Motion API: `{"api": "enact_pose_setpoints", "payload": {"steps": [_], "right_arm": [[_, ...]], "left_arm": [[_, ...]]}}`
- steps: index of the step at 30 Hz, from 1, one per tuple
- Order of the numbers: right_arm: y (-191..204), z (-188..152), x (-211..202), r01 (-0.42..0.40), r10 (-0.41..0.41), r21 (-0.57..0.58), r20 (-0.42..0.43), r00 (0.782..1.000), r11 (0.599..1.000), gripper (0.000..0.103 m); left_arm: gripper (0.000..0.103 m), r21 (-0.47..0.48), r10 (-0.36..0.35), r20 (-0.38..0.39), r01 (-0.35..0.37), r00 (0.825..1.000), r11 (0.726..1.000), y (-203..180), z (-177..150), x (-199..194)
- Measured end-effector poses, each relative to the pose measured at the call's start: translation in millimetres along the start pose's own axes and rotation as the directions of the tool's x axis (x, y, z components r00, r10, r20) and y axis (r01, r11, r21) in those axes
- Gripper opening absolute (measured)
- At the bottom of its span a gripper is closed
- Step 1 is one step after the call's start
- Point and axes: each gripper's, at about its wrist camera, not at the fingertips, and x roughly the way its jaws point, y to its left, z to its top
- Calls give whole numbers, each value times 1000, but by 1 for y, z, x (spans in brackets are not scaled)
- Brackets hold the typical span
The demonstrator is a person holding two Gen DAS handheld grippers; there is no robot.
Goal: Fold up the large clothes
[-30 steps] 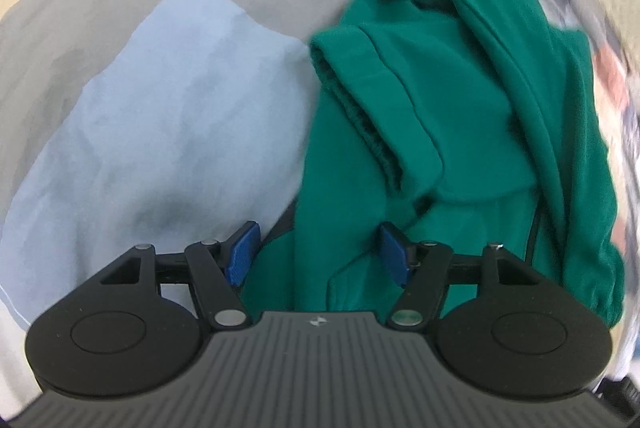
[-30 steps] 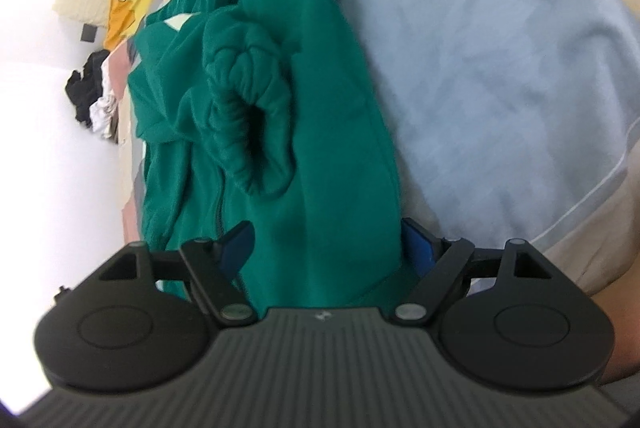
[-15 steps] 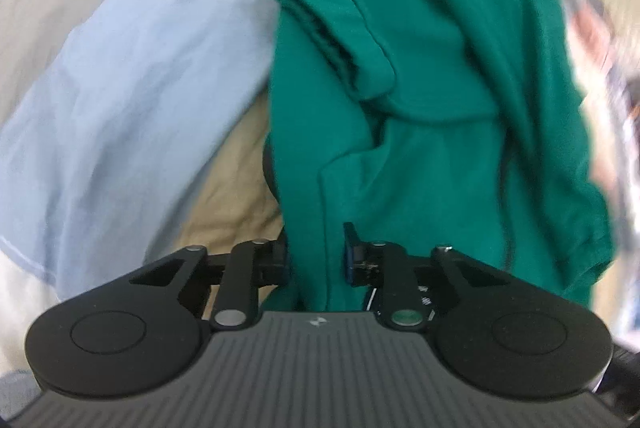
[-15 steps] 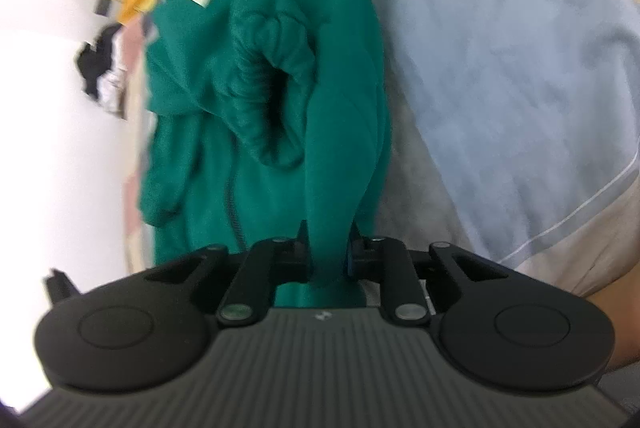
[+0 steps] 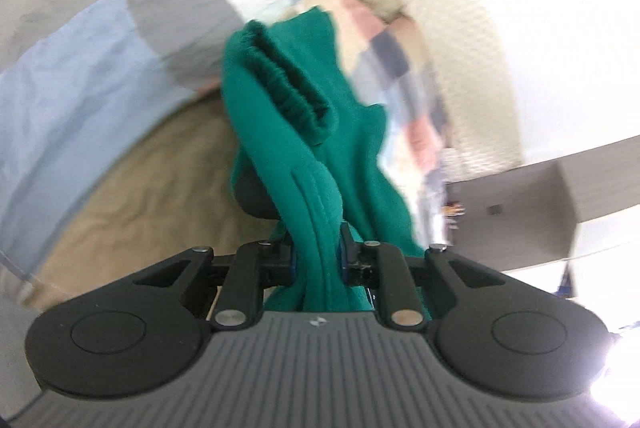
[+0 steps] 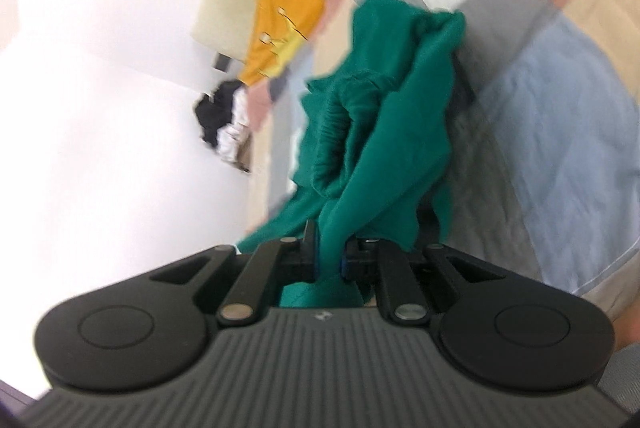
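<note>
While both frames were blurred, left gripper [image 5: 318, 260] had jaws pinching a fold of the green top [image 5: 280, 132], which hung bunched above the patchwork bedspread [image 5: 80, 100]. Right gripper [image 6: 330, 260] likewise pinched the top [image 6: 384, 156]; orange cloth [image 6: 280, 28] lay beyond.

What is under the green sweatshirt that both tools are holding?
Under the green sweatshirt is the patchwork blanket, with blue, grey and beige patches showing beside it. The blanket directly beneath the cloth is covered and cannot be seen.
</note>
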Motion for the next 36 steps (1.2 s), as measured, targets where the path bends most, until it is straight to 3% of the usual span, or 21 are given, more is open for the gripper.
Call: {"api": "enact_pose_setpoints", "payload": {"steps": [5,13,18,21,25,31,36], "right_arm": [[23,-9,-38,-46,47,-40,34,998,998,13],[50,-57,-110,-81,89,-119,62,994,990,13],[57,-94,-148,-78,93,-151,95,991,985,13],[60,-105,-159,-58,79,-175,114,990,983,13],[53,-91,-146,-43,61,-134,135,989,990,13],[36,-40,-95,-11,9,7,178,984,1000,13],[21,9,-41,49,-73,115,217,973,992,13]], "left_arm": [[20,16,-66,4,66,998,998,-19,-27,-44],[20,64,-134,16,132,991,989,-18,-99,-131],[20,55,-169,20,167,985,984,-5,-138,-164],[20,57,-162,27,160,986,985,-6,-145,-168],[21,35,-157,35,156,987,987,-15,-127,-146],[21,-16,-61,78,62,995,998,-38,-68,-79],[21,-49,21,135,-14,991,999,-52,-19,-20]]}}
